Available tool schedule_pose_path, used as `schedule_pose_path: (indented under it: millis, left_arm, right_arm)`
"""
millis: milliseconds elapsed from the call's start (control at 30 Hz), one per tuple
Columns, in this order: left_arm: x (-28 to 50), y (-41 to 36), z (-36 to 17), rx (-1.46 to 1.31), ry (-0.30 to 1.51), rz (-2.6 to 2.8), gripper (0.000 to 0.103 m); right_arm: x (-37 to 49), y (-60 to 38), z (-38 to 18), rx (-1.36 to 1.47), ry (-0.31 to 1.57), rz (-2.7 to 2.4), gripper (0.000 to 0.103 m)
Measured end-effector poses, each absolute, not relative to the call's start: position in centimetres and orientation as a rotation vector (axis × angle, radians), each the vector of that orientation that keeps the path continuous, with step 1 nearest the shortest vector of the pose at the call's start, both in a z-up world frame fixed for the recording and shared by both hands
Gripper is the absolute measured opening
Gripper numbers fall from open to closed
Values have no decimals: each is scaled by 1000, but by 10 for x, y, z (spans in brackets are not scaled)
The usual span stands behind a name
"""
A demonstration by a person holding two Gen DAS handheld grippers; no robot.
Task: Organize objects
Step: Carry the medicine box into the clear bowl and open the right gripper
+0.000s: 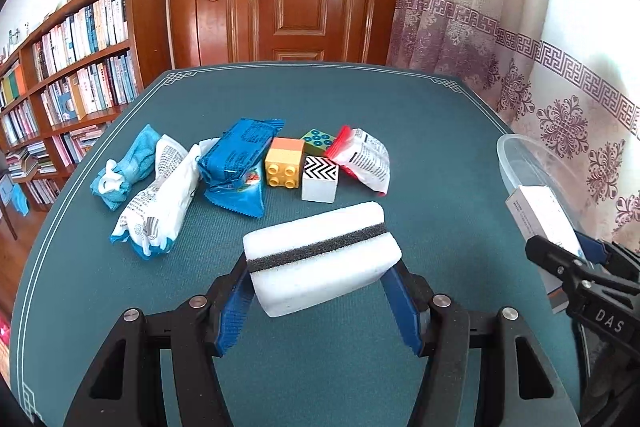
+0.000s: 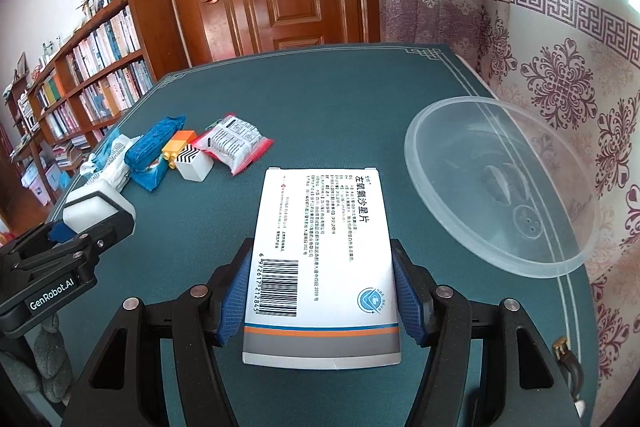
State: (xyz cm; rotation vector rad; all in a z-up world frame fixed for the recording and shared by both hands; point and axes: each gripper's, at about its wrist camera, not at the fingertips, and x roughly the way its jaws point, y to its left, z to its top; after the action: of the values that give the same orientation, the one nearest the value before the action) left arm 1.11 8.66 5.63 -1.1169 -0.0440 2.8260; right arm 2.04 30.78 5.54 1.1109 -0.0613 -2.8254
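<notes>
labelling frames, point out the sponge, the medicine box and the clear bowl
sponge (image 1: 320, 263), left wrist view, white front face
medicine box (image 2: 324, 247), right wrist view, printed top face
clear bowl (image 2: 416, 163), right wrist view, near-left rim

Bright, sharp daylight through the curtain (image 1: 520, 27); fisheye bending, dark corners.

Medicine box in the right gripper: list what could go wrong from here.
1. The right gripper pinches the medicine box only at its near end; it may pivot or slip.
2. The clear bowl looks light and sits near the table edge; a nudge could push it off.
3. The left gripper with its sponge is close; they could collide.
</notes>
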Motion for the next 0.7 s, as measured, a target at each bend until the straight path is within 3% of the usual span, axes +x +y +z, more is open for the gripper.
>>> schedule_pose_path:
  millis: [700]
  left_arm:
    - [-23, 185, 77, -1057, 129, 2630, 66]
  right_arm:
    - [-29, 472, 62, 1144, -262, -3175, 65]
